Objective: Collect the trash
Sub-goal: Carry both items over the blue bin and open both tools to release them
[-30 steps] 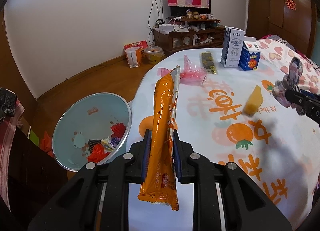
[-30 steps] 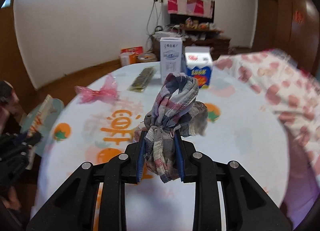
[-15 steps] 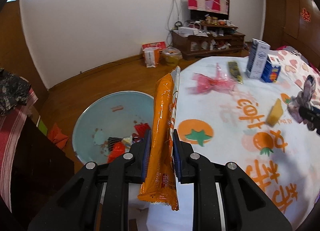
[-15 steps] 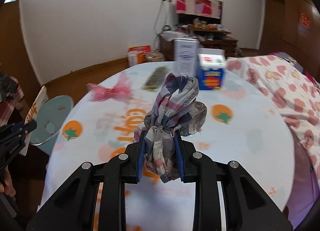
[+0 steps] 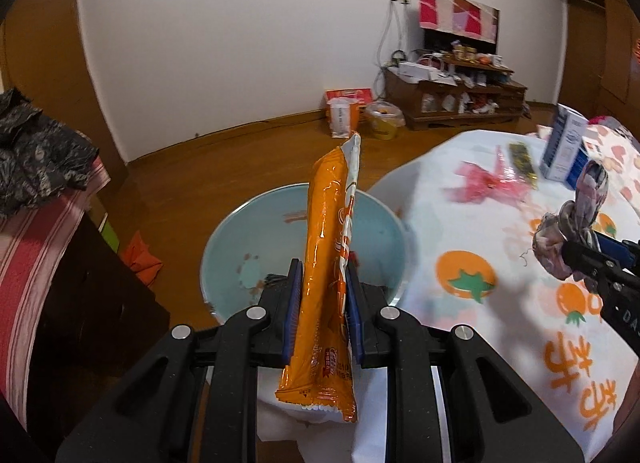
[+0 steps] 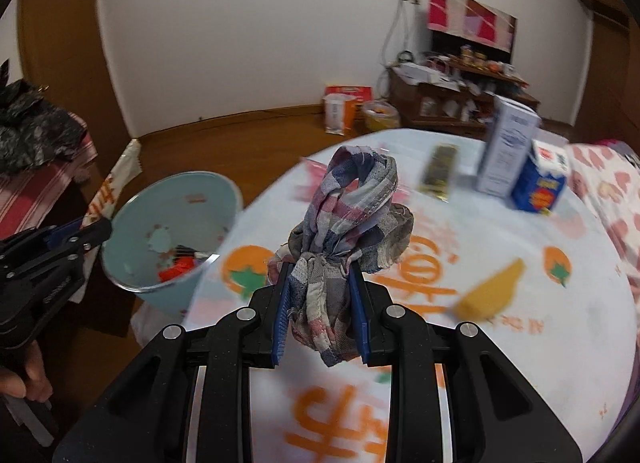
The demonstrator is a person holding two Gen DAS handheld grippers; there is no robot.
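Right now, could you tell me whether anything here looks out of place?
Yes: the right gripper clamps a knotted checked cloth, which looks more like laundry than trash. The left gripper holds an orange wrapper over the bin.

The mouth of the light-blue bin [image 5: 256, 247] is unobstructed from above, with only a few scraps lying at its bottom, and it stands on the floor just beside the round table's edge [image 5: 404, 295]. Passage on the bin's left is narrowed by a dark cabinet [image 5: 80, 303] draped with striped cloth. Across the table, the far side is blocked by two upright cartons [image 6: 520, 167], while the near printed surface is left open around a yellow wedge [image 6: 490, 295].
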